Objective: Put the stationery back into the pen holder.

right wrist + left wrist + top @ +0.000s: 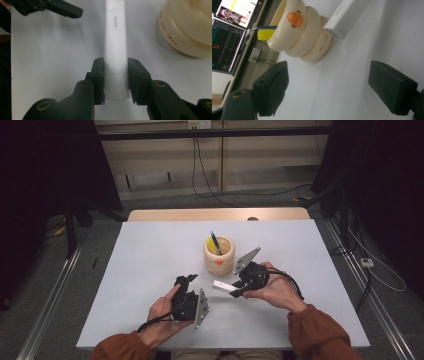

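Observation:
A white glue stick (115, 37) marked GLOO lies level just above the table, and my right gripper (115, 80) is shut on its near end. In the high view the stick (222, 285) points left from that gripper (236, 288). Right behind it stands a cream ringed pen holder (219, 256) with an orange duck bill; a dark pen (215, 242) and something yellow are inside. My left gripper (186, 279) sits left of the stick's free end, open. Its pads (274, 87) stand wide apart with bare table between them, facing the holder (299, 32) and the stick (345, 17).
The white table (150, 265) has a wooden strip along its far edge. Cables trail from both grippers towards the person's sleeves at the near edge. Dark stands and floor cables flank the table. Monitors (229, 32) show in the left gripper view behind the holder.

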`<state>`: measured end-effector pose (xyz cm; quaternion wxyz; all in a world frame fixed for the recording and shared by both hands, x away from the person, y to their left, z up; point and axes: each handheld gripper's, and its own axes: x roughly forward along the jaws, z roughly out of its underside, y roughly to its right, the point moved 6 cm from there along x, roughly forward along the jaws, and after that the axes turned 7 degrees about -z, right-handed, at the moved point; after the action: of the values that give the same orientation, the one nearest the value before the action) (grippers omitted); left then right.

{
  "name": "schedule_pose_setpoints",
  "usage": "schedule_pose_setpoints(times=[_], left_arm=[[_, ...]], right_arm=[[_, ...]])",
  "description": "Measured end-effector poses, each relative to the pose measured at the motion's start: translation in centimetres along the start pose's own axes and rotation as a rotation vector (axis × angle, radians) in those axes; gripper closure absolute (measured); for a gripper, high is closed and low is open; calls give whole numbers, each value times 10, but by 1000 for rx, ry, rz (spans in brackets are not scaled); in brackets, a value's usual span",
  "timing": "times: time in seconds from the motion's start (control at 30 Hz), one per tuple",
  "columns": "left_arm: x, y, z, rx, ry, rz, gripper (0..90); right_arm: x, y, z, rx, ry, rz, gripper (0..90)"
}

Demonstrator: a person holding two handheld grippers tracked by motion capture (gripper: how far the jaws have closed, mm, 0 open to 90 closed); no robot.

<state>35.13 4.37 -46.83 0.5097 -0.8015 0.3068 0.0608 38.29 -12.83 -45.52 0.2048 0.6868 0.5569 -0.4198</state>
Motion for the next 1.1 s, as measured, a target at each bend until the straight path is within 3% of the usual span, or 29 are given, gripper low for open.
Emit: schedule_pose_setpoints(times=[0.13,0.23,0.37,0.43,0.47,0.57,0.9,0.97,1.07,1.1], left_arm=[[2,9,0,59,-20,2,237],[0,10,-2,132,-29,-31,271],[1,12,-4,137,-15,-43,318],[2,13,-5,153,-23,-23,341],[3,15,-5,140,-20,-18,355],[5,18,-8,188,-10,-40,409],[10,26,-13,258,15,-61,526],[12,28,-14,268,23,-55,542],[12,30,-15,296,32,-92,593],[12,30,-15,303,30,-79,605]], right_arm=[[7,-2,-8,-6,-12,-21,688],[11,-3,-14,-28,-20,-29,688],[17,-5,-21,-31,-45,-38,688],[20,-6,-25,-41,-52,-45,688],[21,-7,-27,-41,-51,-50,688],[22,-7,-30,-42,-64,-49,688],[27,-10,-33,-35,-72,-78,688],[28,-9,-32,-21,-77,-80,688],[29,-9,-32,-4,-67,-100,688],[30,-9,-32,0,-67,-101,688]])
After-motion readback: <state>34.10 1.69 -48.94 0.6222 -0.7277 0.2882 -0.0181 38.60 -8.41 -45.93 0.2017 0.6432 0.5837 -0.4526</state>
